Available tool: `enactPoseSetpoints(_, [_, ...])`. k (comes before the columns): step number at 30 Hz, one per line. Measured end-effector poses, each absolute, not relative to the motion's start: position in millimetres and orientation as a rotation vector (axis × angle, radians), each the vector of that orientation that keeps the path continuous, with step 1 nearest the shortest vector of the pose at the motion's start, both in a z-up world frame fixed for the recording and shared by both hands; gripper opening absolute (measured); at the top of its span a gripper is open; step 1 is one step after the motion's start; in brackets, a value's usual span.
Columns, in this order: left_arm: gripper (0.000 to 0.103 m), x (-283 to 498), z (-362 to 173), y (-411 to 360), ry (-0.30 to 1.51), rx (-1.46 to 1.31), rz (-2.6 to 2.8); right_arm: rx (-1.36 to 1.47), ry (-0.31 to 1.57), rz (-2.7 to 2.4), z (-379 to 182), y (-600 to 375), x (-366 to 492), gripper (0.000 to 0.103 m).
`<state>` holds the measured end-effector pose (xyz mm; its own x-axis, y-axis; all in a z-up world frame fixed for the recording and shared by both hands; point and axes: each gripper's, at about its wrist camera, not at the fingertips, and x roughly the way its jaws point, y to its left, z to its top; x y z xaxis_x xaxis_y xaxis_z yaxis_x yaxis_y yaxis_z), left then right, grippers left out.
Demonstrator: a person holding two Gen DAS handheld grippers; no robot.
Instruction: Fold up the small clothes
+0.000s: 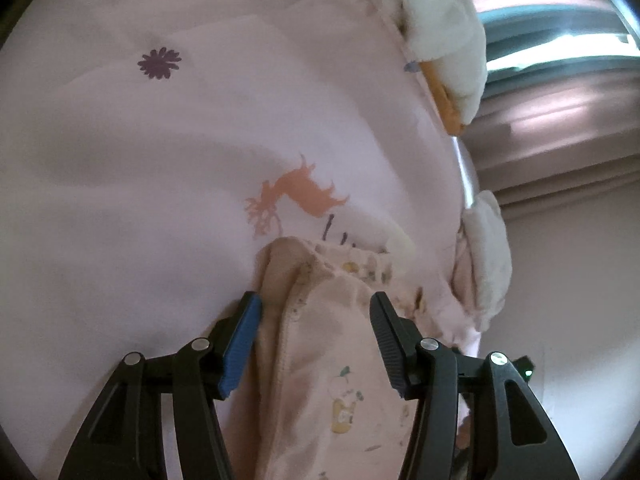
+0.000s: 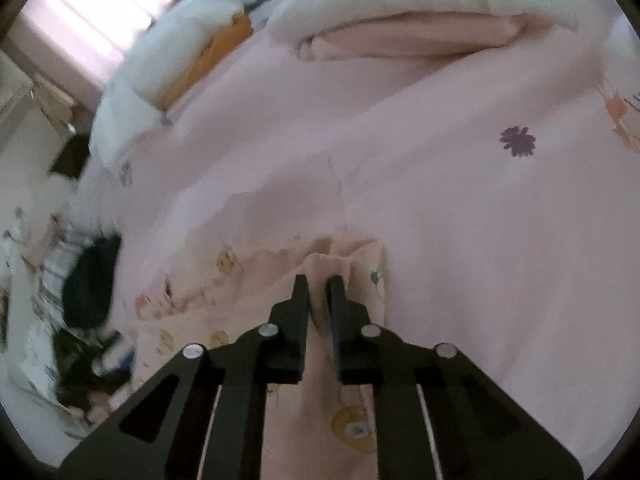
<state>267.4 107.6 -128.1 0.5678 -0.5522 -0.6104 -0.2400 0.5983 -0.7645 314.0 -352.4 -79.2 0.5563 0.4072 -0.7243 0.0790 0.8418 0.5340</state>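
A small pale-pink garment (image 1: 320, 360) printed with little cartoon figures lies on a pink bedsheet (image 1: 160, 160). In the left wrist view it runs up between the fingers of my left gripper (image 1: 315, 298). That gripper stands about half open over it. The blue pad (image 1: 240, 340) rests against the garment's folded left edge and the other finger lies over the cloth without squeezing it. In the right wrist view my right gripper (image 2: 319, 282) is shut on a raised fold of the same garment (image 2: 248, 276), with cloth pinched between its tips.
White plush bedding (image 1: 444, 20) with an orange item (image 1: 444, 96) lines the sheet's far right edge. A folded pink blanket (image 2: 400, 40) lies at the back. A heap of clothes with a dark piece (image 2: 88, 280) sits to the left. The bed's edge (image 1: 464, 168) drops off at right.
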Motion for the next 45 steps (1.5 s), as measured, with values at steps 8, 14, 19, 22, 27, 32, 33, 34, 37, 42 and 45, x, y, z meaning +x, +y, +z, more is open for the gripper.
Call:
enactPoseSetpoints(8, [0.055,267,-126,104,0.972,-0.965,-0.270,0.608,0.914,0.249,-67,-350,303,0.007])
enactPoseSetpoints(14, [0.049,264,-118,104,0.943,-0.941,-0.266,0.571,0.950,0.263,-74,-332,307,0.008])
enactPoseSetpoints(19, [0.040,262,-107,97,1.002,-0.793,-0.181,0.580,0.956,0.256,-78,-335,310,0.008])
enactPoseSetpoints(22, [0.038,262,-100,87,1.016,-0.733,-0.214,0.580,0.966,0.249,-82,-335,310,0.009])
enactPoseSetpoints(27, [0.036,258,-88,76,1.029,-0.688,-0.249,0.594,0.990,0.245,-89,-336,311,0.010])
enactPoseSetpoints(32, [0.036,263,-101,83,1.046,-0.721,-0.214,0.580,0.992,0.241,-87,-334,310,0.010])
enactPoseSetpoints(33, [0.036,265,-107,86,1.058,-0.734,-0.201,0.575,0.991,0.243,-87,-334,309,0.010])
enactPoseSetpoints(34, [0.036,267,-111,87,1.054,-0.745,-0.207,0.571,0.991,0.242,-87,-334,309,0.010])
enactPoseSetpoints(37, [0.031,269,-116,86,1.057,-0.774,-0.231,0.581,0.981,0.221,-87,-336,309,0.008])
enactPoseSetpoints(42, [0.000,268,-115,89,1.002,-0.797,-0.212,0.592,0.967,0.205,-91,-339,309,0.008])
enactPoseSetpoints(45, [0.000,267,-110,83,0.978,-0.759,-0.191,0.637,0.959,0.203,-93,-345,310,0.006])
